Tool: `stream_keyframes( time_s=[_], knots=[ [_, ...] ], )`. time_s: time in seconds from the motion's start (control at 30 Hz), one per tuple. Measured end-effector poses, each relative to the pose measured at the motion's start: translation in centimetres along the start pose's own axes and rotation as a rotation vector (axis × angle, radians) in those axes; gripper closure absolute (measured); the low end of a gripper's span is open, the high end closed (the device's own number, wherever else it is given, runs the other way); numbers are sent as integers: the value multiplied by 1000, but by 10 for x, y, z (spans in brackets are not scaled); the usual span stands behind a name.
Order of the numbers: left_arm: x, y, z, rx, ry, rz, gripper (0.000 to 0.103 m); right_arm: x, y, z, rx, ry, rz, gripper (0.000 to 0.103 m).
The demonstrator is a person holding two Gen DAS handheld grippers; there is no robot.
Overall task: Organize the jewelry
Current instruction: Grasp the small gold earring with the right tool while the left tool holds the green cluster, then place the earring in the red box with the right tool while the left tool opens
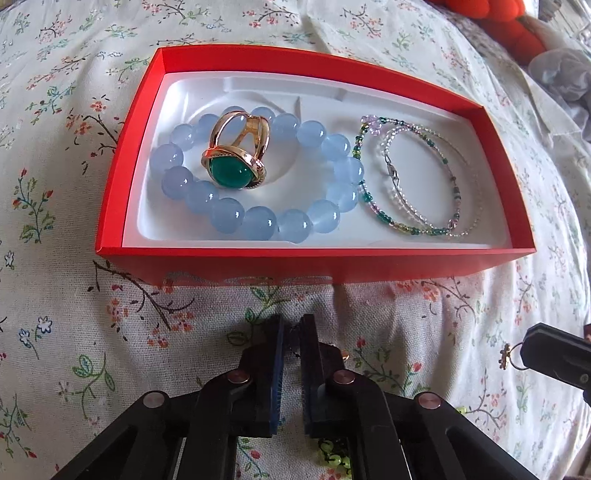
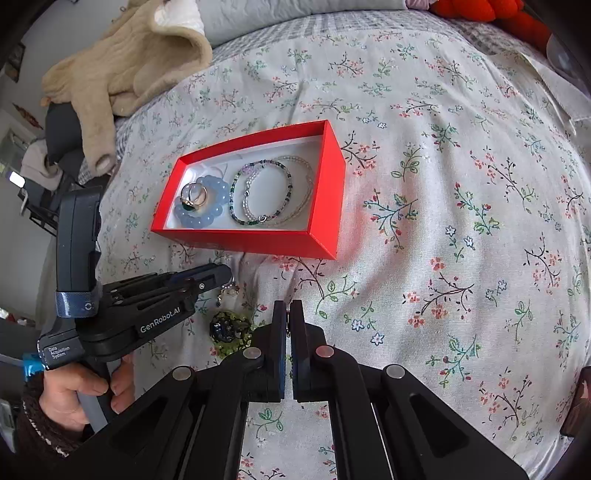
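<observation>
Left gripper (image 1: 291, 332) clamped on a hard-to-identify trinket (image 2: 231, 290), ours just short of red box (image 1: 295, 264) edge, bedspread (image 2: 443, 258) clear rightward.

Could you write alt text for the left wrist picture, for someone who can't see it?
A red box on a floral bedspread holds a blue bead bracelet ringing a gold ring with a green stone, beside thin beaded bangles. The left hand-held gripper is shut in front.

We see a bed spread with pale floral cloth (image 2: 424, 110), a cream knitted garment (image 2: 122, 70) heaped at its far edge, something orange (image 2: 491, 14) beyond (daylight falls softly throughout).
</observation>
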State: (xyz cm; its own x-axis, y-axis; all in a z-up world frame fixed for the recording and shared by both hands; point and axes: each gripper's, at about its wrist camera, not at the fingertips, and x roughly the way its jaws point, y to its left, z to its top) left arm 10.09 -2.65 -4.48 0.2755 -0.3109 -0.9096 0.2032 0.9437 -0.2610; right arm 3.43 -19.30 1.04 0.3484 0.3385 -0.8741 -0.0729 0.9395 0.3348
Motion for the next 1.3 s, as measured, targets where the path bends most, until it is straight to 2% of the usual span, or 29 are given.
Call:
stream_keyframes(
  time_s=[0.13,0.47,0.93,1.1,1.3],
  knots=[
    [0,-7,2,32,-8,20,103,1,-4,1,7,5,-7,102],
    [-24,-23,-1,92,-50,-22,103,-8,-8,7,33,-22,6,102],
    [-82,-25,-2,110,-196,-73,103,-17,2,18,29,-85,29,101],
    [-82,-23,8,97,-228,-75,103,-19,5,23,34,-109,37,101],
    [-67,-19,21,74,-227,-76,103,-20,5,29,48,-127,48,101]
  ],
)
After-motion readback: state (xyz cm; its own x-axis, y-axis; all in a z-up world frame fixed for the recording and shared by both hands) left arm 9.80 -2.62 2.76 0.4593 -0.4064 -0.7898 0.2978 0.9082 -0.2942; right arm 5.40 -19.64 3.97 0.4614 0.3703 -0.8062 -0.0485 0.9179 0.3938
